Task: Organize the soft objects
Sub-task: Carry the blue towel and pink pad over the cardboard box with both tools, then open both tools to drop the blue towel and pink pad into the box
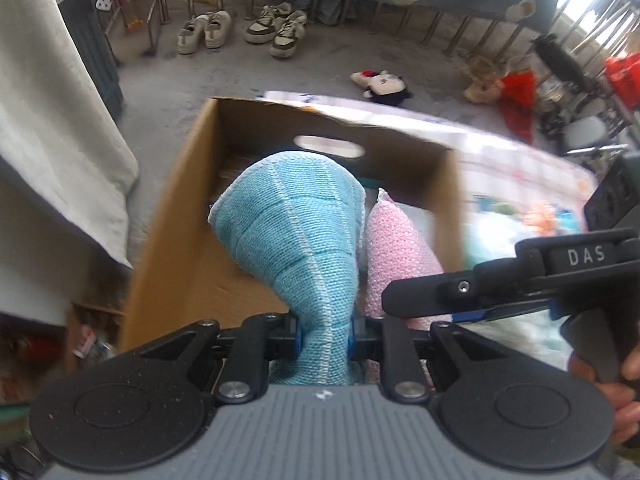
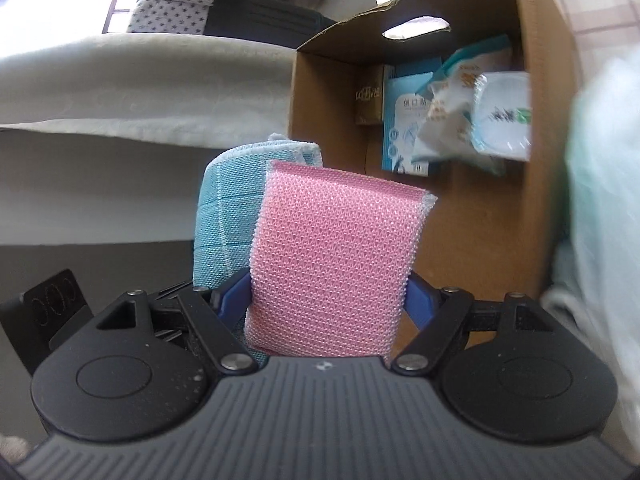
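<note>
Left wrist view: your left gripper (image 1: 324,336) is clamped on a folded blue knit cloth (image 1: 296,232) above the open brown cardboard box (image 1: 168,240). Your right gripper (image 2: 328,296) grips a pink mesh sponge (image 2: 336,248). Step, by my reading: carrying both boxward. Next: lower inside the walls, then part each pair of tongs.

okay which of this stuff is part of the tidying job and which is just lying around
Job: blue cloth in left gripper; pink sponge in right gripper; cardboard box.
Lying about: shoes, plush toy, red bag.
</note>
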Motion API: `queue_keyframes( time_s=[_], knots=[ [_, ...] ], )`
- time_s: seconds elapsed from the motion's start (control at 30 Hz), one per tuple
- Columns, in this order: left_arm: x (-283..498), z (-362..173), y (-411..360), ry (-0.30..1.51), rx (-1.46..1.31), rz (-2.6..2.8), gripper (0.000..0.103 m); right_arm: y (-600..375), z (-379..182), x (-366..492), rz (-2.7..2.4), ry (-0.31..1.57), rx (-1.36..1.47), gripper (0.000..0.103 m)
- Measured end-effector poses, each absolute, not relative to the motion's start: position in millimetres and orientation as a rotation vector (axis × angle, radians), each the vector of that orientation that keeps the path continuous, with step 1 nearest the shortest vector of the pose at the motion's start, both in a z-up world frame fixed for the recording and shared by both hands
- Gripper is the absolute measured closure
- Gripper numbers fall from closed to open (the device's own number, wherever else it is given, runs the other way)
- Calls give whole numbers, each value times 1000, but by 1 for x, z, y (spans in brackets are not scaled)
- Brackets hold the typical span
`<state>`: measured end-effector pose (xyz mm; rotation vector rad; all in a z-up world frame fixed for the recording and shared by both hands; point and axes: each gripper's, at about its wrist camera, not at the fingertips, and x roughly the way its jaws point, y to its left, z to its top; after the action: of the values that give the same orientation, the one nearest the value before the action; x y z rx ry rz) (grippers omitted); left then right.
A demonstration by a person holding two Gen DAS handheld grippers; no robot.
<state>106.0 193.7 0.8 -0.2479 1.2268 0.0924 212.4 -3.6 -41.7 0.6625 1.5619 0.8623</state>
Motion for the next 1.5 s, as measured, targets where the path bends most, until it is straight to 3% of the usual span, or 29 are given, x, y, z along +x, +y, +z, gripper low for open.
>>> queue_keyframes(
  time_s=[0.27,0.6,0.73,0.9,0.97,1.17,1.23,1.27,1.5],
  knots=[
    [144,-63,235,1317,-70,104,83,73,-113,233,715,1643,688,25],
    [152,-107,245,1391,42,56,78,95,-173,224,604,1694,781,21],
    [151,-116,237,1396,89,56,72,97,-192,222,561,1706,795,20],
    [152,-114,228,1405,96,43,54,102,-199,223,531,1707,767,15],
    [150,-111,230,1400,82,46,52,102,-200,223,526,1707,771,14],
    [145,-96,236,1377,51,62,54,99,-200,220,486,1691,781,13],
    [142,-94,235,1376,49,60,58,99,-201,218,470,1683,785,16],
    [141,-94,234,1378,49,61,62,99,-201,217,466,1680,783,23],
    [136,-89,230,1392,28,62,68,102,-196,216,448,1687,680,23]
  ],
)
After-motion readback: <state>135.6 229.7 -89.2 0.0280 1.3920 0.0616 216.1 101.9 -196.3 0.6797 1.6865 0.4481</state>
